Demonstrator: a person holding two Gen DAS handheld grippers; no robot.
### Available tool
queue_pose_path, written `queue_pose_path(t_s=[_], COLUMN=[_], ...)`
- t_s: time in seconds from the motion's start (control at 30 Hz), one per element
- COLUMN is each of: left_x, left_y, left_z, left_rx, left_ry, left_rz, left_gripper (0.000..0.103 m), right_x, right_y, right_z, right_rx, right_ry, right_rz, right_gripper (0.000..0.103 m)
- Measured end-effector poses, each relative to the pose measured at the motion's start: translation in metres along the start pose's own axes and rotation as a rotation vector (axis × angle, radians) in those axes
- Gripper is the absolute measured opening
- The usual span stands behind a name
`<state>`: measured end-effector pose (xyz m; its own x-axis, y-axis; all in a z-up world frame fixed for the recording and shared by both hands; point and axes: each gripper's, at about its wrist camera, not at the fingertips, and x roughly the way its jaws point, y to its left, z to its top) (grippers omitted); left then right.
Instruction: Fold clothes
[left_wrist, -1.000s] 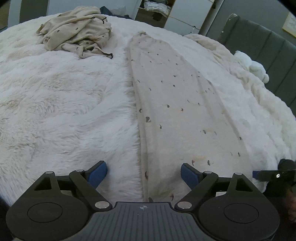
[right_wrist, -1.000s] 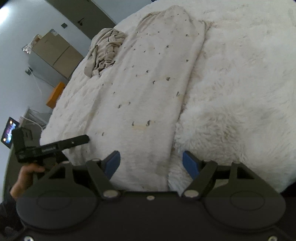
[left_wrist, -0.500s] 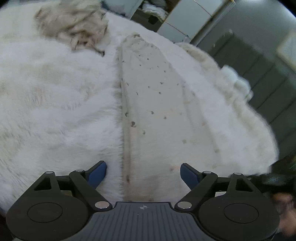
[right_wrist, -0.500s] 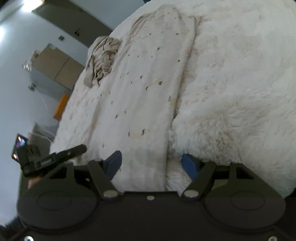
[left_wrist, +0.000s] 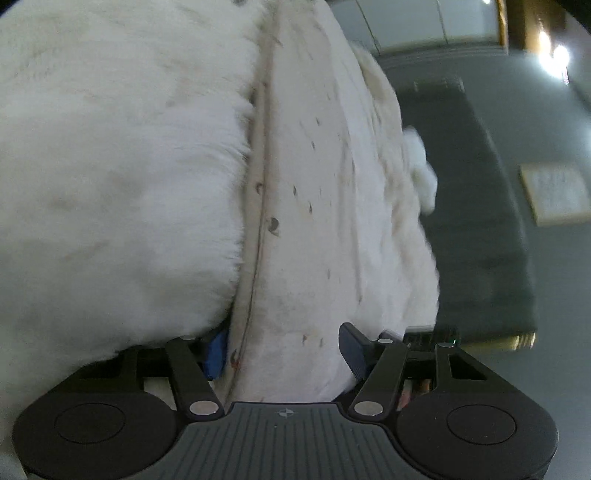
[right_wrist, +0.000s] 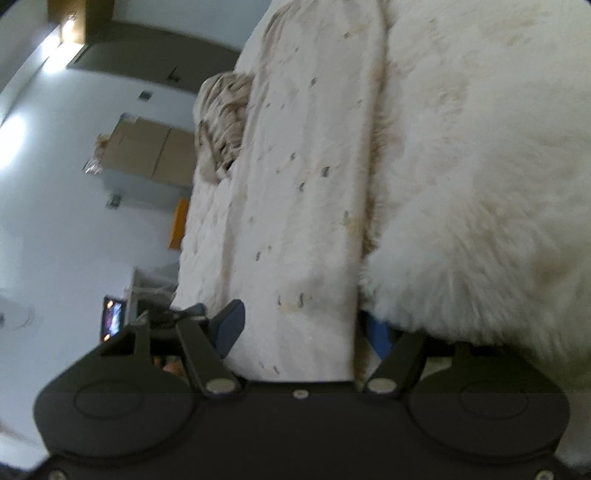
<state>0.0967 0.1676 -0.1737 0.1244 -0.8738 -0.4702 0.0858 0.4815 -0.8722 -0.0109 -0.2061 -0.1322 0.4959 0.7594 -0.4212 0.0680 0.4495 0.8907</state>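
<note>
No writing is legible. Two garments: one long cream speckled garment (left_wrist: 314, 206) lies flat on the fluffy white bed (left_wrist: 110, 166), running toward 12 o'clock; one crumpled beige garment (right_wrist: 221, 122) sits at 10 o'clock. Left tool (left_wrist: 284, 347) and right tool (right_wrist: 306, 326) each straddle its near hem, fingers apart.

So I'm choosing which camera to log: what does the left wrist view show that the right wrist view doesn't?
Only the left wrist view shows the grey headboard and a framed picture. Only the right wrist view shows the crumpled beige garment, cardboard boxes and a lit screen. Both show the long spotted garment on the white furry blanket, lying between each view's open fingers.
</note>
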Motion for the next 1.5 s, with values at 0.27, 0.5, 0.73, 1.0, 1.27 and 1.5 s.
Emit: queue_pose_path(t_s=[0.27, 0.5, 0.73, 1.0, 1.27, 1.5], left_x=[0.017, 0.022, 0.023, 0.039, 0.099, 0.129], left_y=[0.002, 0.006, 0.007, 0.007, 0.009, -0.009], left_z=[0.002, -0.009, -0.028, -0.046, -0.054, -0.063], left_rx=[0.024, -0.017, 0.007, 0.029, 0.048, 0.15], left_ry=[0.06, 0.092, 0.133, 0.252, 0.444, 0.522], left_rz=[-0.072, -0.119, -0.14, -0.106, 0.029, 0.068], left_gripper=[0.05, 0.037, 0.027, 0.025, 0.042, 0.04], right_x=[0.018, 0.032, 0.034, 0.049, 0.084, 0.094], right_y=[0.006, 0.021, 0.029, 0.03, 0.021, 0.009], right_z=[-0.001, -0.019, -0.023, -0.031, -0.051, -0.058], right_rx=[-0.057, -0.14, -0.169, -0.188, -0.233, -0.226], right_ry=[0.155, 0.262, 0.304, 0.4, 0.563, 0.601], right_rz=[0.091, 0.089, 0.092, 0.055, -0.098, -0.208], right_gripper=[0.059, 0.059, 0.059, 0.059, 0.06, 0.039])
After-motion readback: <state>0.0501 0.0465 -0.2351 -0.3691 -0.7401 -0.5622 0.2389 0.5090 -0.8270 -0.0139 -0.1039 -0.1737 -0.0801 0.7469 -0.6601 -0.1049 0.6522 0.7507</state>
